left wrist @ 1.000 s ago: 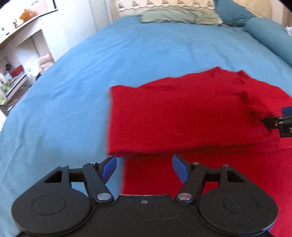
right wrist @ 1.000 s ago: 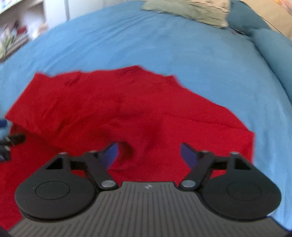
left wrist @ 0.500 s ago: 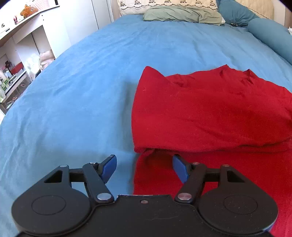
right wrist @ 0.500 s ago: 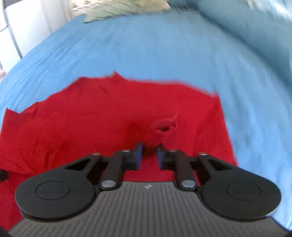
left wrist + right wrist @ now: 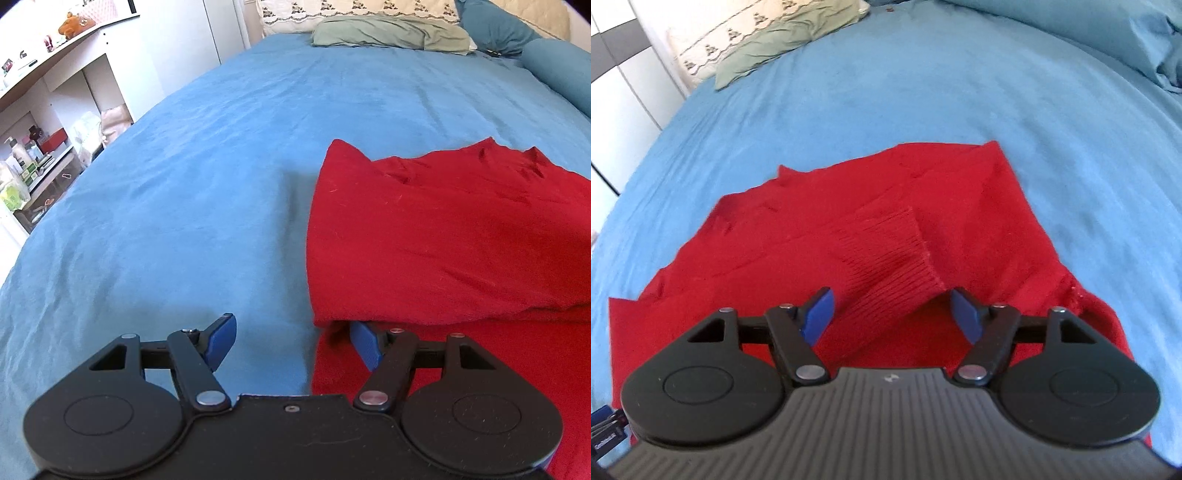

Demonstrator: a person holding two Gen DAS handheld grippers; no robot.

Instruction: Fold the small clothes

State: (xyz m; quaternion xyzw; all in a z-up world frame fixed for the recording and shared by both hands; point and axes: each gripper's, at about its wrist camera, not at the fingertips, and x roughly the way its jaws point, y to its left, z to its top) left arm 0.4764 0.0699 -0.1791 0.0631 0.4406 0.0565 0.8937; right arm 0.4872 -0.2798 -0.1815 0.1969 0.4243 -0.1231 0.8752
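The right gripper (image 5: 892, 314) has rolled round and its jaws, nearly together a moment ago, have just been opening; they stand wide now, pads clear of the cloth. A ribbed cuff (image 5: 890, 266) of the red sweater (image 5: 798, 240) lies between and just ahead of its fingers. The left gripper (image 5: 293, 341) holds its jaws apart too, nothing pinched, straddling the sweater's left edge (image 5: 443, 236) where the folded layer ends. Blue bedspread (image 5: 192, 184) all round, green pillow (image 5: 388, 35) far beyond the fingers.
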